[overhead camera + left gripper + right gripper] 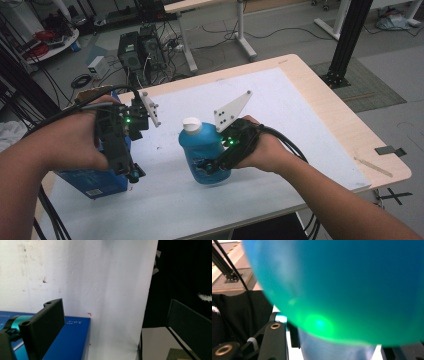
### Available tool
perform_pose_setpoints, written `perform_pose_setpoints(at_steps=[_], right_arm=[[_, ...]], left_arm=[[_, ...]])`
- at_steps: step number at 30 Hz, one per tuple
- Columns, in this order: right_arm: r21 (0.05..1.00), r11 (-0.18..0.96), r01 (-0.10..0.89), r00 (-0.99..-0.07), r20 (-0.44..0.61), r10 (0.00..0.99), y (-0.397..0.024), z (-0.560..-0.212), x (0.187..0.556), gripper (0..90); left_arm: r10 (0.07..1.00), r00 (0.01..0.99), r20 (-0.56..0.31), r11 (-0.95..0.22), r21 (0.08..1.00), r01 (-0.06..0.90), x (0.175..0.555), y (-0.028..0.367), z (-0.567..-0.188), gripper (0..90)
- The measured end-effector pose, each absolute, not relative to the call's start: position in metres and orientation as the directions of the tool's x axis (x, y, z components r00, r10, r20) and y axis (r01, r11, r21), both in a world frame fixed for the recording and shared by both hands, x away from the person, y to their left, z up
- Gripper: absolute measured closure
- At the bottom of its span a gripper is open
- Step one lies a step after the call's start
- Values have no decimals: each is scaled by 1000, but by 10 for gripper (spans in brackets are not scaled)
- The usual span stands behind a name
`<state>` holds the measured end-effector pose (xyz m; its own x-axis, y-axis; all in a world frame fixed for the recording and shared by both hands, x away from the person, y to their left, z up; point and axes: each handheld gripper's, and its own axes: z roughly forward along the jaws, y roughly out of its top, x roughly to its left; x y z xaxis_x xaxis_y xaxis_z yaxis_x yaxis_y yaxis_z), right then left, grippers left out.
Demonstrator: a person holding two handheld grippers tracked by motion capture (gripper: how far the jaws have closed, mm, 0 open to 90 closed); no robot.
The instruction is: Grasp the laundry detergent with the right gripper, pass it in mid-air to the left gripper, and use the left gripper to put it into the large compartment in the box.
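Hands meet over a white-covered table [300, 100]. Right gripper [206, 165] clamps its jaws around a blue bottle [200, 150] with a white cap, holding it upright near the table's middle, likely so it stays steady. Left gripper [131, 170] hovers above a blue box [90, 184] at the left edge, jaws spread wide with nothing between them.

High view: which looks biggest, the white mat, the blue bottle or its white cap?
1. white mat
2. blue bottle, clamped in the right gripper
3. white cap
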<state>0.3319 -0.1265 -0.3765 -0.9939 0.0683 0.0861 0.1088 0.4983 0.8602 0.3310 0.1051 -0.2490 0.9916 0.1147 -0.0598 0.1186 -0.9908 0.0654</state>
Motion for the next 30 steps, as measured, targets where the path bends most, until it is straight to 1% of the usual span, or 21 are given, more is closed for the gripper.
perform_pose_setpoints(at_steps=[13, 22, 30], right_arm=[[864, 496, 85, -994, 104, -11, -76, -384, 330, 464], [858, 508, 83, -993, 117, -36, -54, -383, 330, 464], [861, 503, 79, -991, 122, -54, -42, -380, 331, 463]], left_arm=[[86, 994, -66, -994, 60, 90, 329, 90, -249, 17], [74, 995, -65, -996, 54, 77, 328, 83, -251, 17], [66, 996, -60, -997, 42, 69, 328, 79, -254, 17]])
